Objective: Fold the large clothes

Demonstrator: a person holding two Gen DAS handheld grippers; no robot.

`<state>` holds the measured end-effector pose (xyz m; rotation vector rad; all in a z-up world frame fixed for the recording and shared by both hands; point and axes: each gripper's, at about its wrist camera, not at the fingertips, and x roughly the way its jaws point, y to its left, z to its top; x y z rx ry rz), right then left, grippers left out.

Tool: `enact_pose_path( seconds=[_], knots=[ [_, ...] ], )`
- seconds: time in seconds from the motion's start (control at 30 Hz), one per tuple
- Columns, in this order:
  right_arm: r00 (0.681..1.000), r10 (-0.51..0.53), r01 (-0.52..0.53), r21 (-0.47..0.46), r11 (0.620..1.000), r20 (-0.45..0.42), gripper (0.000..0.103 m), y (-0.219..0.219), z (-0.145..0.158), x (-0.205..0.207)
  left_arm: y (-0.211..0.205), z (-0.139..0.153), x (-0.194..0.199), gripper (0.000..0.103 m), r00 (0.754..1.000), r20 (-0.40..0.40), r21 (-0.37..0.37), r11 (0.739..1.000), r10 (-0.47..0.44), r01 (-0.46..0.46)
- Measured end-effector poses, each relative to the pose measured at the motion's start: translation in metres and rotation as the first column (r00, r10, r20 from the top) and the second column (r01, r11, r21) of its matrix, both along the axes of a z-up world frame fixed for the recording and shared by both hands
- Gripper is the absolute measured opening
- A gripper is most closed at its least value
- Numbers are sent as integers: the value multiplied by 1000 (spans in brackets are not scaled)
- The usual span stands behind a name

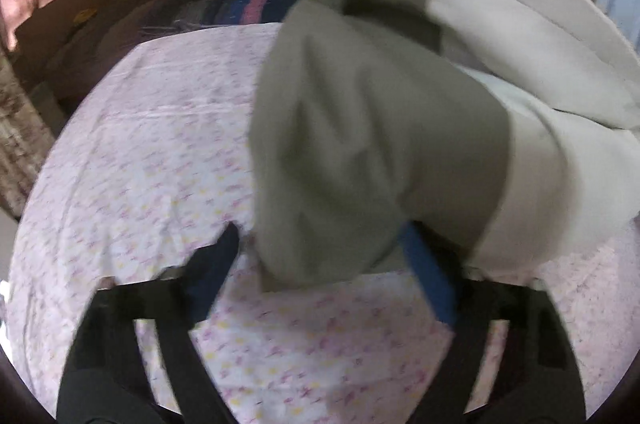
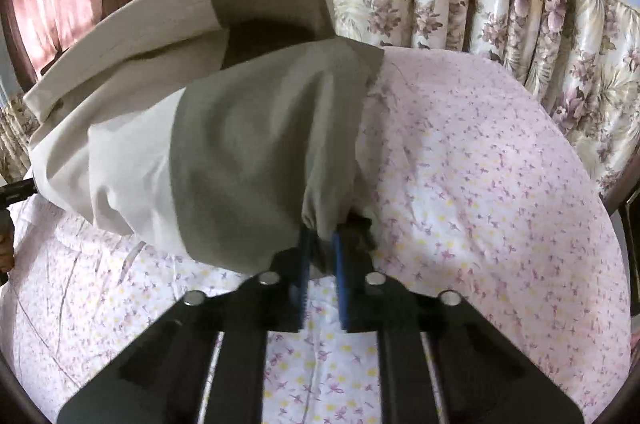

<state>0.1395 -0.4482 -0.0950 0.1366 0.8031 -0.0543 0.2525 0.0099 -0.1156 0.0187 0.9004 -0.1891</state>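
Garment [image 2: 240, 128] lifted above bed [image 2: 500, 184], long axis spanning between both grippers. Right gripper [image 2: 320, 236] pinched tight on gathered grey end; left gripper [image 1: 320, 244] spread wide, fabric between its fingers, grip unclear.

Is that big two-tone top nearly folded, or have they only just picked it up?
Nothing looks folded yet. The grey-and-cream garment hangs bunched and lifted above the floral bedsheet. In hand: the right gripper is pinched shut on a gathered grey edge; the left gripper looks open, cloth draped over one finger. Left: spread it flat, then make every fold.
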Motion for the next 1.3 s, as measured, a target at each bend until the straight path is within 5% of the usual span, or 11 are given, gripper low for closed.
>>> enact_pose_path(
  seconds=[0.03,0.07,0.2,0.7,0.87,1.03,1.13,1.2,1.3],
  knots=[
    [1000,-5,5,-6,1000,11,5,2,1,-1,-3,0,0,58,1000,3,1,1000,-7,7],
    [1000,-10,10,-7,1000,17,5,2,2,-1,-8,0,1,37,1000,8,14,1000,-6,6],
    [998,-32,29,45,999,58,4,-5,9,-8,-4,7,-2,15,1000,22,-7,1000,-10,10],
    [984,-27,10,98,995,178,3,-14,61,-78,18,65,-94,7,989,95,9,993,-114,114],
    [984,-31,11,114,993,176,3,-22,59,-111,44,78,-134,9,987,93,-82,987,-129,137],
    [994,8,-18,100,995,106,8,-17,35,-116,40,44,-148,10,991,39,-38,990,-131,133],
    [991,33,-36,17,999,128,18,-12,45,-126,48,35,-149,28,991,9,-41,991,-130,130],
    [983,44,-36,-43,998,176,54,-11,64,-134,63,51,-153,54,992,68,-50,993,-105,108],
    [972,80,-55,-114,992,222,62,-9,89,-132,77,78,-150,70,986,151,-4,997,-73,74]
  ],
)
